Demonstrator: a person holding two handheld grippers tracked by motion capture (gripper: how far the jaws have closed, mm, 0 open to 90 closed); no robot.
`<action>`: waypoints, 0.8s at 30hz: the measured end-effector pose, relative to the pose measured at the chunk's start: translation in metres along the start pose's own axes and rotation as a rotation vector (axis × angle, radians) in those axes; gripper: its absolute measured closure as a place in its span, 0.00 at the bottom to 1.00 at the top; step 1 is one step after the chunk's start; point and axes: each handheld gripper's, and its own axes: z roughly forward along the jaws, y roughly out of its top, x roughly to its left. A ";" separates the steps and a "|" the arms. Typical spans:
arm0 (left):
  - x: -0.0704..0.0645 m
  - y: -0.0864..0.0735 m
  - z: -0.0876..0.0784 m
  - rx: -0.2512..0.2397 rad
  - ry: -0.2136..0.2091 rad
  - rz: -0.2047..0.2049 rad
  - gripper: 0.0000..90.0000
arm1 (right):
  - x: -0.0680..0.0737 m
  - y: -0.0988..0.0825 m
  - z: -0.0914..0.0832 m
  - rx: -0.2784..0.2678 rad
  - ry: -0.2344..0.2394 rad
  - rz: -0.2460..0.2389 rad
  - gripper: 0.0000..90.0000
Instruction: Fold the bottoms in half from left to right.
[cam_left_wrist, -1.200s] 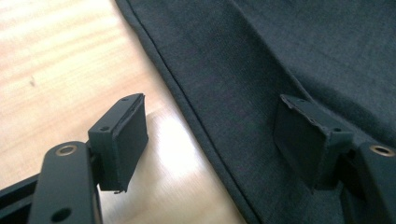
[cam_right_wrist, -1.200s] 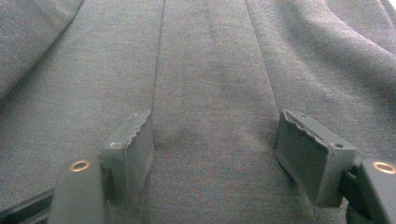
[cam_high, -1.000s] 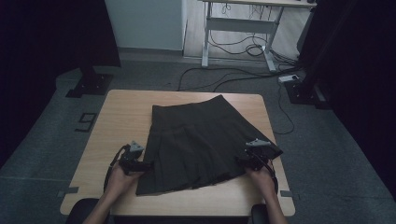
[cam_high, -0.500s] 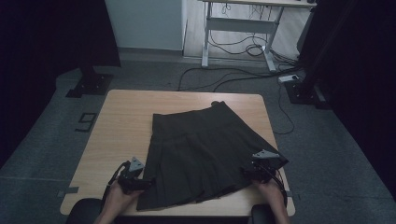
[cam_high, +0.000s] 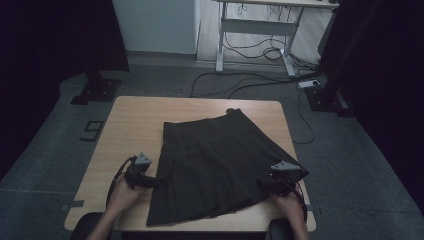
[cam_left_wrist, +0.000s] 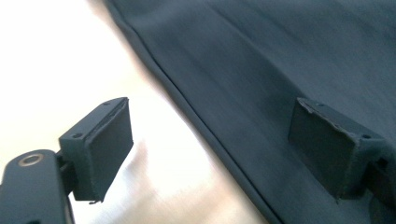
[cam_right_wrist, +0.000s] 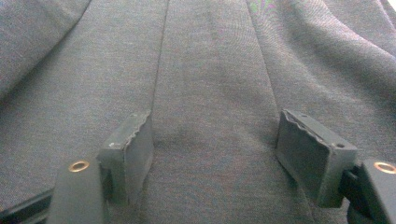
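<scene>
The dark skirt (cam_high: 215, 165) is spread flat on the table (cam_high: 135, 120). The left gripper (cam_high: 150, 181), jaws just opened wide, straddles its edge; the right gripper (cam_high: 264, 186) is held wide over the fabric.

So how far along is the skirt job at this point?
Done: the skirt lies spread flat on the table, hem toward the person. In hand: the left gripper sits at the skirt's side edge, jaws just opened, gripping nothing; the right gripper is open over the cloth at the other side. Left: no fold shows yet, so probably all the folding.
</scene>
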 end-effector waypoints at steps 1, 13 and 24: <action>0.009 0.013 0.005 -0.002 0.022 0.006 0.14 | 0.000 0.000 0.000 -0.001 -0.002 0.002 0.30; 0.055 0.082 0.055 -0.021 0.105 -0.026 0.09 | 0.001 0.000 0.001 0.001 -0.005 0.008 0.28; 0.077 0.088 0.098 0.040 0.168 -0.058 0.08 | 0.003 0.000 0.002 -0.002 0.006 0.003 0.20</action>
